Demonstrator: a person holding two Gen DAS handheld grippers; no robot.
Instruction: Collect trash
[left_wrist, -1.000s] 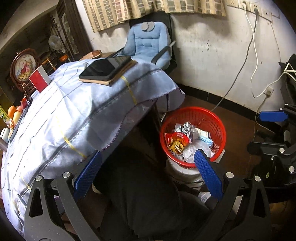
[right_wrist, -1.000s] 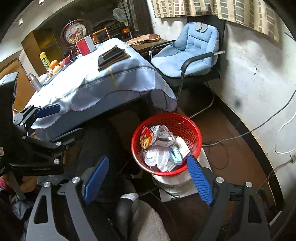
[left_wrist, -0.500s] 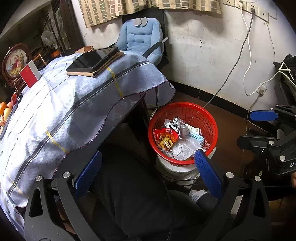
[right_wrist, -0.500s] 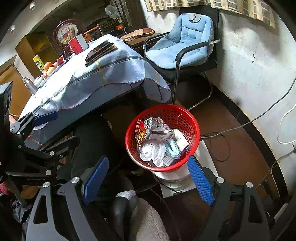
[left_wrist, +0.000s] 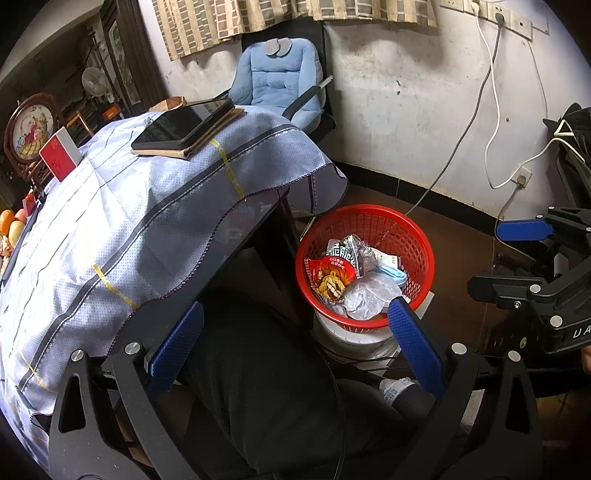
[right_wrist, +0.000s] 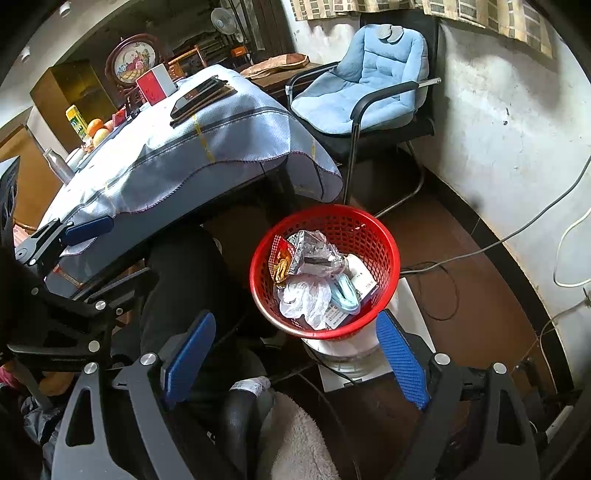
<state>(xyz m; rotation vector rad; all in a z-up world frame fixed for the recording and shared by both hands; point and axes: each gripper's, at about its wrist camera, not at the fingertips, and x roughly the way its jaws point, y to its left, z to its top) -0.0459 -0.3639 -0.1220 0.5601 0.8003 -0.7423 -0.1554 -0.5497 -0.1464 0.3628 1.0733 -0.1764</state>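
Right wrist view: the right gripper (right_wrist: 295, 354) stands wide with nothing between its ribbed blue pads, tilted down over the red plastic mesh wastebasket (right_wrist: 384, 254) on the floor beside the tabletop (right_wrist: 155, 158); the left gripper (left_wrist: 295, 343) is equally wide and empty. I judge this a pause between pieces, since crinkled foil snack wrappers (right_wrist: 314, 253), a limp face mask (right_wrist: 345, 291) and crumpled white plastic already fill the basket. The next move calls for finding loose trash, which neither view shows outside the basket.
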